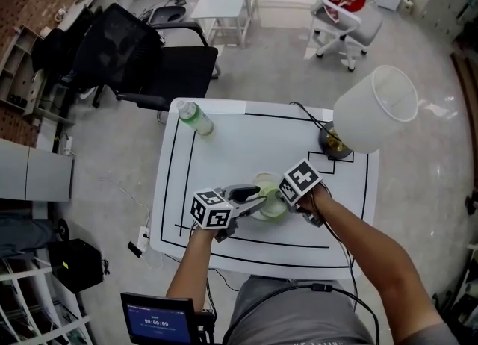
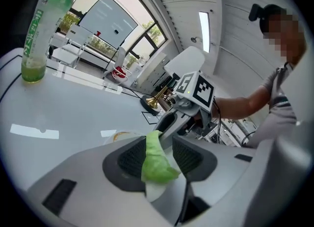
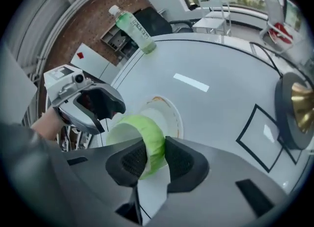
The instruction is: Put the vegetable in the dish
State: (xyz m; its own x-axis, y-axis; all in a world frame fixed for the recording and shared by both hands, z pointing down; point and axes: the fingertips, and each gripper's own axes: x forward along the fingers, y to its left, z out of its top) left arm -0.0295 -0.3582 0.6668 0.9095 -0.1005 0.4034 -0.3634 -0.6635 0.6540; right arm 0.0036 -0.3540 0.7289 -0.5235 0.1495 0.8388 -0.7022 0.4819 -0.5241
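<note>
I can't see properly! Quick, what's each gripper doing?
Left gripper: closed on the green leaf.
Right gripper: closed on the green leaf too.

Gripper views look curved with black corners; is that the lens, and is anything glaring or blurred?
Left gripper view: yes, a wide-angle lens bows the table edge; ceiling light blows out white. Right gripper view: same bowing, bottle leans, leaf looms large. Head view: evenly lit, sharp, a sheen on the floor.
</note>
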